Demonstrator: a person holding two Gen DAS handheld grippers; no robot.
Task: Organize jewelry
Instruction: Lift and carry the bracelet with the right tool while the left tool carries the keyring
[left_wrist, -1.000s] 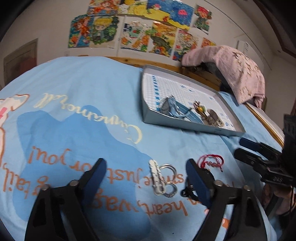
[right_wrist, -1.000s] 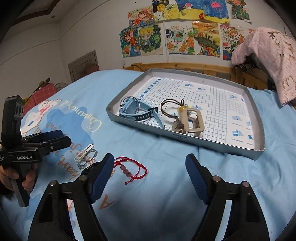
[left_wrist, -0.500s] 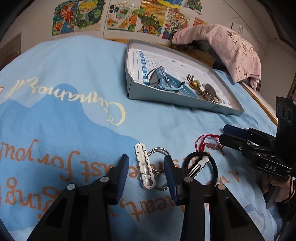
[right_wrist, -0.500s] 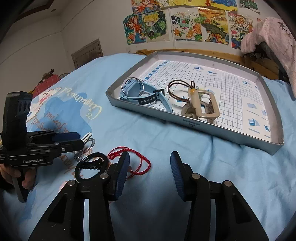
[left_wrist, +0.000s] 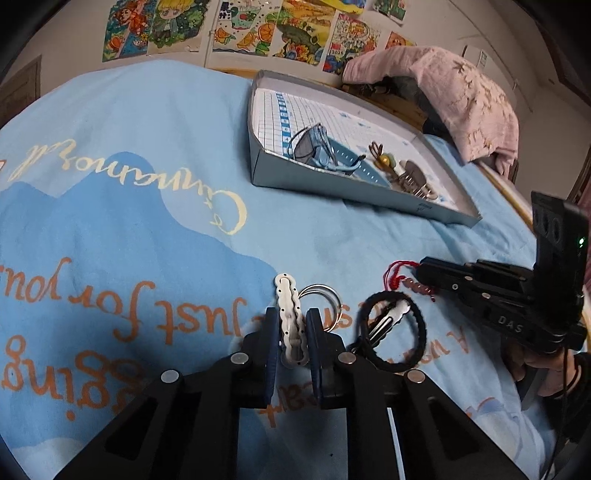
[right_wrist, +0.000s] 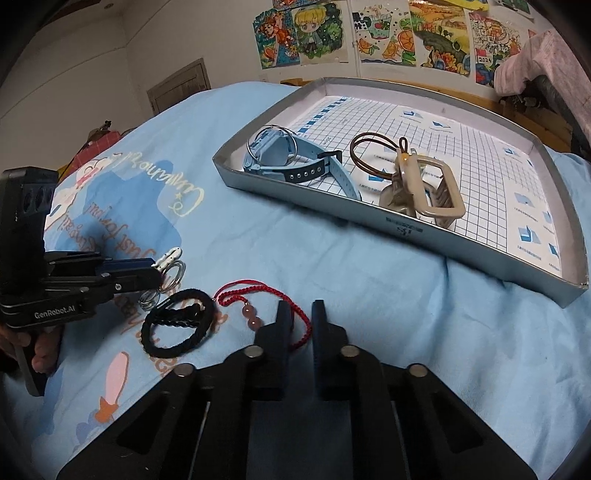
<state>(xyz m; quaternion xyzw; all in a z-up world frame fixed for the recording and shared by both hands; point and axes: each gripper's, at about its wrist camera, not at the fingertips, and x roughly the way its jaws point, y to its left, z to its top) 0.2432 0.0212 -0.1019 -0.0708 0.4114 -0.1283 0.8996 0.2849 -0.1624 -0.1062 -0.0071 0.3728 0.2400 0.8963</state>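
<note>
My left gripper (left_wrist: 292, 313) is closing its jaws, and the pads sit against both sides of a white wavy hair clip (left_wrist: 289, 295) lying on the blue bedsheet. Silver rings (left_wrist: 325, 295) lie right beside the clip. A black hair tie (left_wrist: 421, 336) with a silver pin (left_wrist: 388, 319) inside it lies to the right. My right gripper (right_wrist: 301, 305) is shut on the cord of a red bead bracelet (right_wrist: 258, 286). The grey tray (right_wrist: 406, 229) further back holds a blue watch (right_wrist: 291, 158), a beige claw clip (right_wrist: 424, 195) and a brown hair tie (right_wrist: 369, 147).
A person's hand (left_wrist: 546, 373) holds the right gripper's handle. A pink cloth (left_wrist: 461, 96) hangs over the wooden bed edge behind the tray. Coloured drawings (right_wrist: 314, 33) cover the wall, and a door (right_wrist: 181, 85) stands at the left. Bare sheet lies between tray and grippers.
Both grippers went from wide open to closed. The left came down around the white clip, the right came down onto the red cord, and the black hair tie has come into view.
</note>
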